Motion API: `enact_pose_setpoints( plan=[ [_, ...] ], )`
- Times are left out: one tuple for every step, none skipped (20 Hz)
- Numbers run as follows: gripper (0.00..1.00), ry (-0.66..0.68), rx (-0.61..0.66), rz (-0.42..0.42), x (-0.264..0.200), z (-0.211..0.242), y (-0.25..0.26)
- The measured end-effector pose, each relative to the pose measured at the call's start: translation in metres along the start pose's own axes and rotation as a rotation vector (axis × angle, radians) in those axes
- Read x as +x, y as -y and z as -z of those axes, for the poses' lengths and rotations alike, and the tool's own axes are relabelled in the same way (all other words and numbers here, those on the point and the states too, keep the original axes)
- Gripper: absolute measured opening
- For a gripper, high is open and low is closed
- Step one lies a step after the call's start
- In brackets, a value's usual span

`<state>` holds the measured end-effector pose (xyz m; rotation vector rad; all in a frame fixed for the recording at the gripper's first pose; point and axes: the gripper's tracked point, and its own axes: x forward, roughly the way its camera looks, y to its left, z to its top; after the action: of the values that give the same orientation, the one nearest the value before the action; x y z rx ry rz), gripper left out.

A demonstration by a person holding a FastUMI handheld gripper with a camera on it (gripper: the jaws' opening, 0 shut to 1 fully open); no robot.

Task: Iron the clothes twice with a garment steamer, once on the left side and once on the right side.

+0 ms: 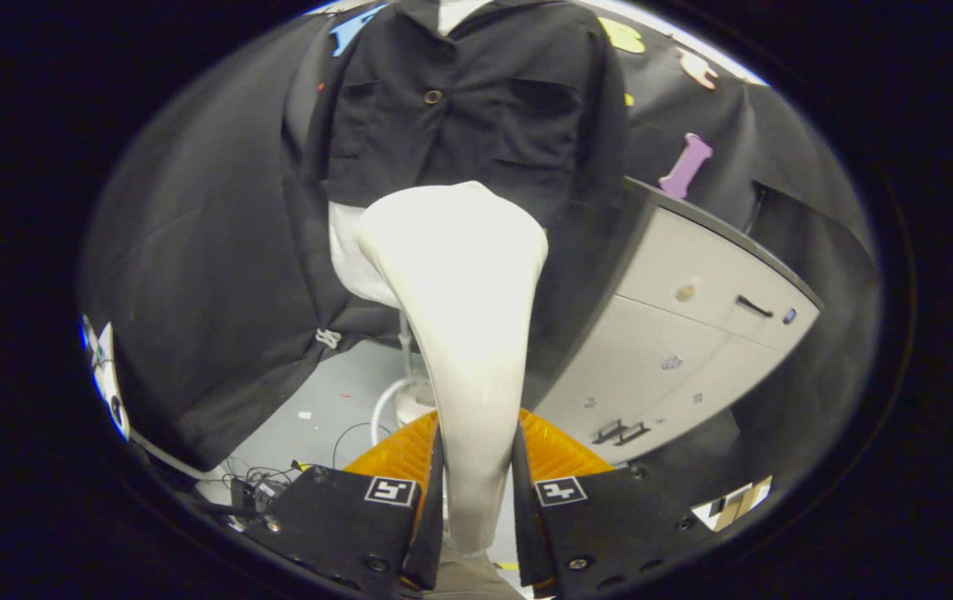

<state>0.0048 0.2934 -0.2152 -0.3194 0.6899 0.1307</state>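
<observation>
My fingers (476,492) are closed on the handle of the garment steamer (459,333), one pressing each side of its narrow lower stem. The grip appears firm and centred; I see no tilt of the handle to either side.

Beyond the fingers the steamer widens into its pale head, which stands upright and faces away from me toward the garment. The head sits near the lower hem, roughly on the centre line; whether it touches the cloth I cannot tell.

Farther off, the black shirt (459,108) hangs on a white mannequin torso (351,250), buttoned at the chest with a pocket on each side. A stand pole (403,342) runs down to the grey floor (334,400), where loose cables (276,479) lie to the near left. A pale drawer cabinet (693,333) stands to the right, close beside the shirt.

Judgement: a pass is being lined up. To do it well, I should shift the head onto one side panel, keep its face flat against the fabric, and travel steadily along that panel. I must keep clear of the cabinet when working the right side.
</observation>
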Motion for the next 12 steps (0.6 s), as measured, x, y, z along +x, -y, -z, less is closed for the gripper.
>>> enact_pose_setpoints(
  plan=[
    [0.39, -0.002, 0.024, 0.018, -0.010, 0.003, 0.016],
    [0.38, 0.004, 0.048, 0.040, -0.022, 0.004, 0.033],
    [0.38, 0.018, 0.073, 0.063, -0.035, 0.001, 0.052],
    [0.39, 0.035, 0.100, 0.087, -0.050, -0.004, 0.072],
    [0.39, 0.052, 0.128, 0.113, -0.063, -0.009, 0.094],
    [0.39, 0.071, 0.161, 0.137, -0.075, -0.013, 0.117],
    [0.38, 0.092, 0.195, 0.159, -0.088, -0.018, 0.138],
    [0.38, 0.113, 0.222, 0.180, -0.101, -0.021, 0.160],
    [0.39, 0.127, 0.247, 0.195, -0.112, -0.023, 0.179],
    [0.38, 0.137, 0.271, 0.198, -0.122, -0.023, 0.195],
    [0.38, 0.149, 0.292, 0.194, -0.134, -0.025, 0.211],
    [0.38, 0.163, 0.310, 0.191, -0.146, -0.027, 0.228]
  ],
)
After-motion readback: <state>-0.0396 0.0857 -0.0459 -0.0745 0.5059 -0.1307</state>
